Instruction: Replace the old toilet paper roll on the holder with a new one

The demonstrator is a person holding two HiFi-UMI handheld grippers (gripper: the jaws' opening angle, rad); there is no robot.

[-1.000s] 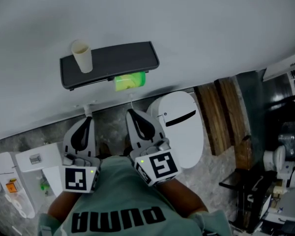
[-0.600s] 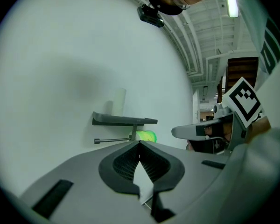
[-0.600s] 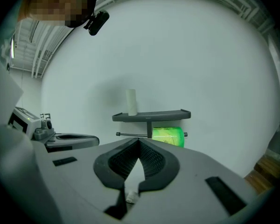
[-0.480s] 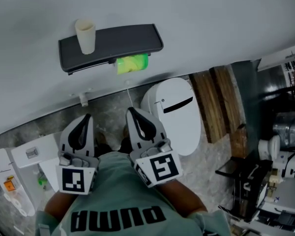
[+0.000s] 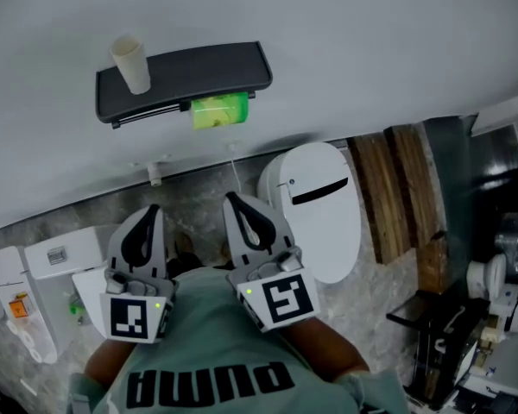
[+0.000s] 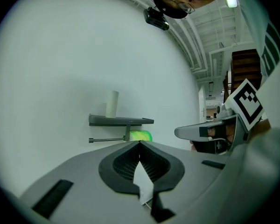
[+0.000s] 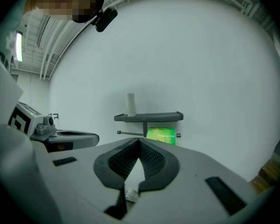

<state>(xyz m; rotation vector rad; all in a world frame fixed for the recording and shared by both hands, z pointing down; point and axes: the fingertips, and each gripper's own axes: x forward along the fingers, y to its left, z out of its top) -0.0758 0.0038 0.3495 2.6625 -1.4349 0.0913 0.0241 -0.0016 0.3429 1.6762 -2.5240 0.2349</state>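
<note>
Head view: left tool [image 5: 152,209], right tool [image 5: 230,197] both closed; one green roll [image 5: 219,110]; one tube [image 5: 131,64]

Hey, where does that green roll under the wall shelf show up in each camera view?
Head view: the green roll sits upper left of centre, just under the dark shelf.
Left gripper view: the roll is near the centre, below the shelf's right half.
Right gripper view: the roll is just right of centre, below the shelf.
Shared landmark: the dark shelf, with a pale cylinder standing near its left end.
</note>
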